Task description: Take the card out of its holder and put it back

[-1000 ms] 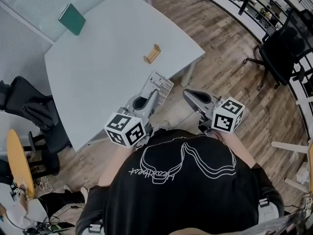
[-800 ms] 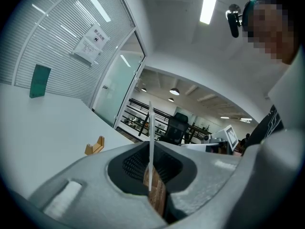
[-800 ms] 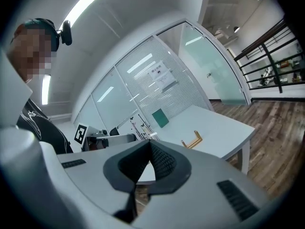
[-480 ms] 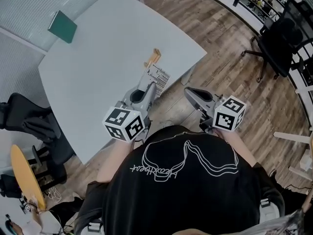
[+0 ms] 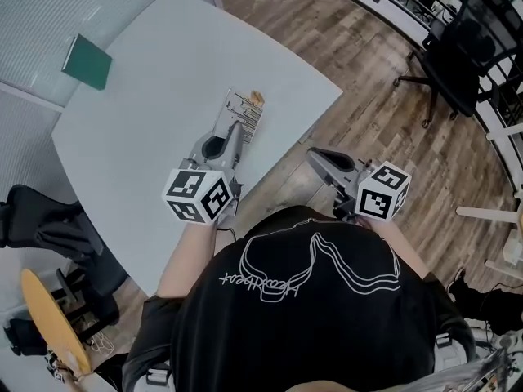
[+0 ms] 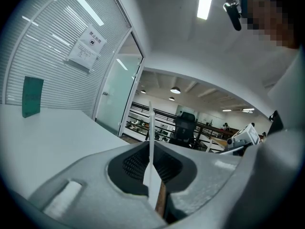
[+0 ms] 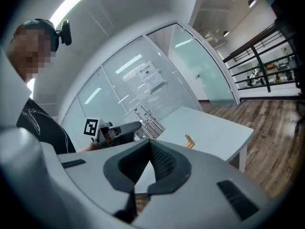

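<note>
My left tongs (image 5: 234,127) are pinching the card (image 5: 243,109) by its near edge, holding it out over the tabletop (image 5: 163,72) with its far end just beside the wooden holder (image 5: 257,98). My right tongs (image 5: 315,155) are pressed together on nothing, off the tabletop, well apart from the holder

green book (image 5: 87,62), white table (image 5: 139,137), blk chair (image 5: 452,60), wood floor (image 5: 364,117)

Office: glass partition (image 5: 49,11), swivel chair (image 5: 454,65), white table (image 5: 155,72)
</note>
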